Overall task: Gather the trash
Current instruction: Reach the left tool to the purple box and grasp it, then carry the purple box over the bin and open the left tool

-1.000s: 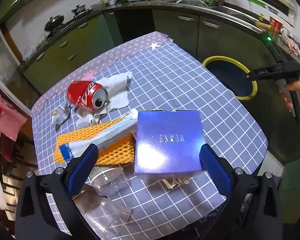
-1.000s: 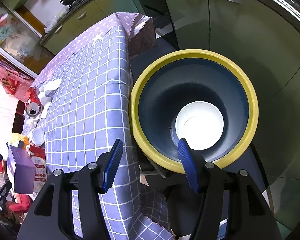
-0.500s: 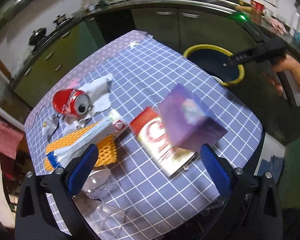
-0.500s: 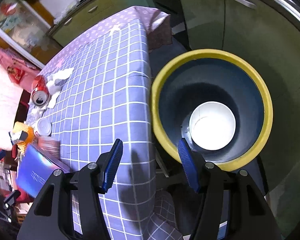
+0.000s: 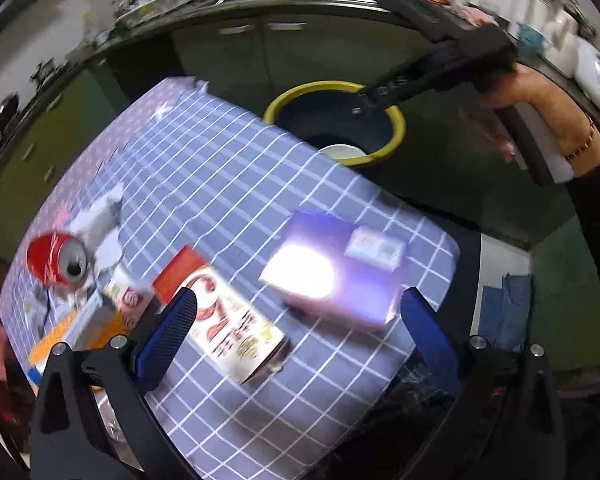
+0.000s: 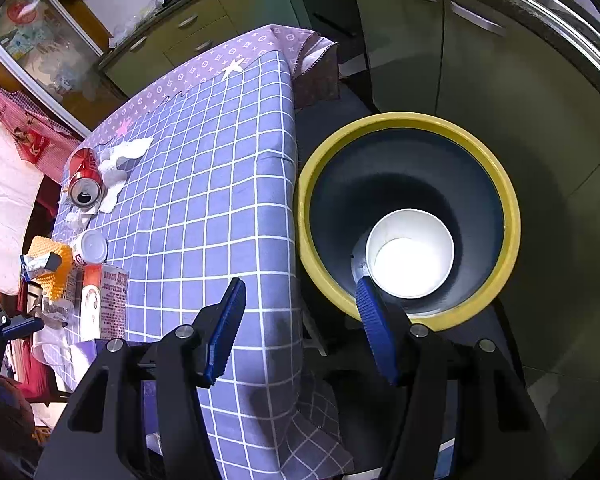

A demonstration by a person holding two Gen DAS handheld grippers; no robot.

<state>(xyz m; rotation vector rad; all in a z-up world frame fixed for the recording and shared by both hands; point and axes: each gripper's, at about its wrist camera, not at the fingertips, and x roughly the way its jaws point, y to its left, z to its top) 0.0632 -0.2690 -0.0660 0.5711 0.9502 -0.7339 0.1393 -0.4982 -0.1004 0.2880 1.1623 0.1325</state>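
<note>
Right wrist view: right gripper (image 6: 300, 320) gapes empty above the bin (image 6: 500, 200); left gripper (image 5: 298, 330) apparently wide.

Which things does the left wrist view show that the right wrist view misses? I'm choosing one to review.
Only left wrist: the purple box, the left hand-held gripper open above it, the person's hand.

Only right wrist: the right hand-held gripper, open and empty.

Both: the yellow-rimmed bin, the white cup inside, the red can.
</note>
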